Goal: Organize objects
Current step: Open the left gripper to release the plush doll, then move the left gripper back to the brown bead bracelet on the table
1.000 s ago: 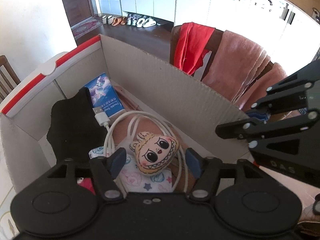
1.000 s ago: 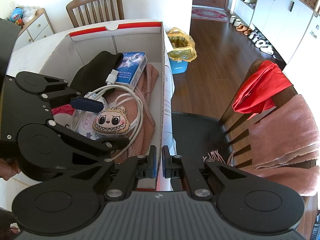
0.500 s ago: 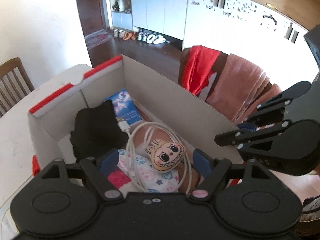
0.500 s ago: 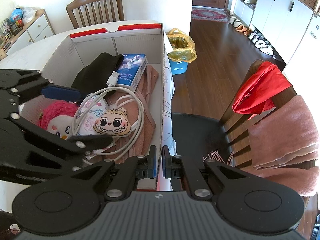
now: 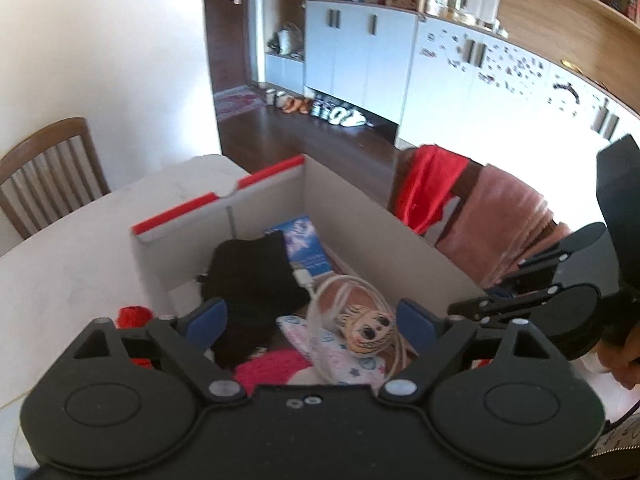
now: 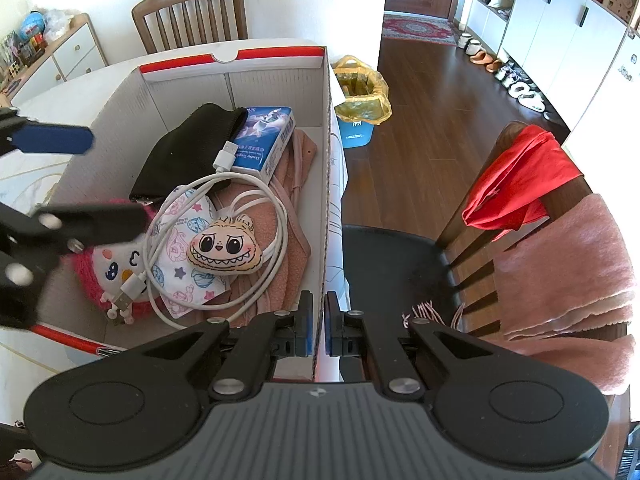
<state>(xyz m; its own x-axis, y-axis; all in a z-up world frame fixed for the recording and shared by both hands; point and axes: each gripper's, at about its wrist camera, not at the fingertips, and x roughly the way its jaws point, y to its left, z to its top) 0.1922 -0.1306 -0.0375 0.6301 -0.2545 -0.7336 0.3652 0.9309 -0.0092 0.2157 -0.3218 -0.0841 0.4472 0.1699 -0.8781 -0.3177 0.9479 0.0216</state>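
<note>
The cardboard box (image 6: 326, 184) sits on the white table (image 5: 72, 264), its long axis running from the lower centre of the right wrist view up toward the red-edged end flap at upper centre.

Inside it, the monster-face plush (image 6: 224, 250) lies face up in the middle, its wide axis across the frame, ringed by a coiled white cable (image 6: 276, 216). Below and left of it are a patterned face mask (image 6: 180, 248) and a pink plush (image 6: 116, 268); above are a black pouch (image 6: 188, 148) and a blue carton (image 6: 266, 136) tilted toward upper right.

The left tongs (image 5: 312, 318) have just been opening and stand wide and empty above the box. The right tongs (image 6: 319, 326) are pinched on the box's near side wall. A chair (image 6: 552, 248) draped with red and pink cloths stands just beside the box at right.
</note>
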